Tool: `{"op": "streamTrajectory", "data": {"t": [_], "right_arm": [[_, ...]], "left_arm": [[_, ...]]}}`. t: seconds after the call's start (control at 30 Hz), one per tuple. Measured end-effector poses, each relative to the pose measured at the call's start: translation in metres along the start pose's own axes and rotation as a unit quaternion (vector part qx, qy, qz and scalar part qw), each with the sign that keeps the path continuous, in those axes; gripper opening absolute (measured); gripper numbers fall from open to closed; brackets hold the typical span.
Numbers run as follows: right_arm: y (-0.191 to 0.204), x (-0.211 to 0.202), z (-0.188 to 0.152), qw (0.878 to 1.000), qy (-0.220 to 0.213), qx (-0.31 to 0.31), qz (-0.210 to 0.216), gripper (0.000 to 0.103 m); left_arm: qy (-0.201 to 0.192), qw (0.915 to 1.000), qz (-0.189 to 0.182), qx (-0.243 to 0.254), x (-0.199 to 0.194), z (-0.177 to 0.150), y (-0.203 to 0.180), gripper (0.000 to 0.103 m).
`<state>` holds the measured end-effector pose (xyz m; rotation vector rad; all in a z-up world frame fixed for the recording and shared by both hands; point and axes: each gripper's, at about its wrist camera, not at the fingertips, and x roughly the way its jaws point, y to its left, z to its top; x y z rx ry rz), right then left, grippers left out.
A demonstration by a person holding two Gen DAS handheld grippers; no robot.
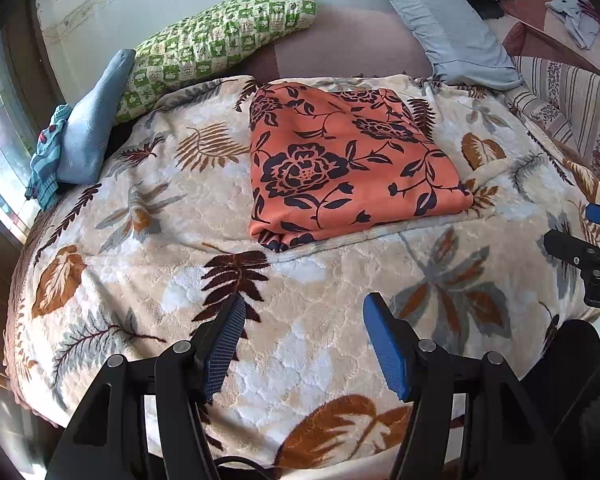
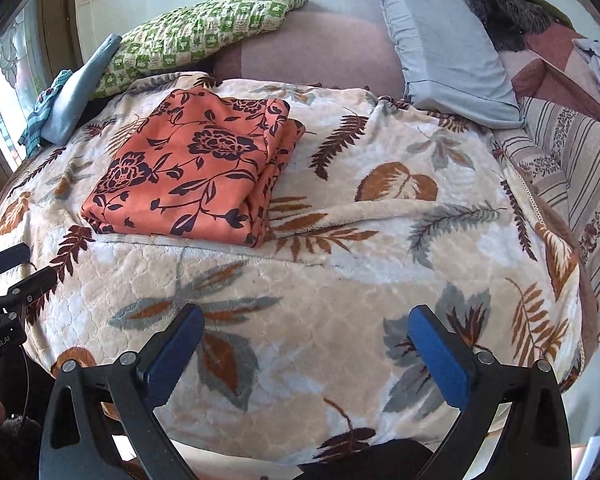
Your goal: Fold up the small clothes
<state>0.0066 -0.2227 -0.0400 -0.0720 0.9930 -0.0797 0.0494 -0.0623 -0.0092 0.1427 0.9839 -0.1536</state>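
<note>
With both the left gripper (image 1: 304, 344) and right gripper (image 2: 306, 354) hovering spread and empty, well short of the folded orange floral cloth (image 1: 352, 160) on the leaf-print blanket (image 1: 300, 360), a careless pinch risks snagging the plush blanket or undoing the folds.

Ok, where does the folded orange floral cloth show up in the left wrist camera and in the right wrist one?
Left wrist view: the orange floral cloth lies folded right of centre, upper middle, on the leaf-print blanket.
Right wrist view: the orange floral cloth sits left of centre, its layered edges facing right.
Shared landmark: the green checked pillow lies beyond the cloth's far left corner in both views.
</note>
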Motion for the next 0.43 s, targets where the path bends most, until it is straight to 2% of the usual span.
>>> {"op": "streamTrajectory", "data": {"t": [0.33,0.43], "right_arm": [[0.0,0.003,0.0,1.0,0.006,0.0,-0.006,0.102],[0.002,0.002,0.0,1.0,0.005,-0.003,-0.008,0.102]], "left_arm": [[-0.017,0.9994,-0.027,-0.013,-0.015,0.003,-0.007,0.062],[-0.031,0.9992,-0.019,-0.013,-0.022,0.004,-0.01,0.062]]}}
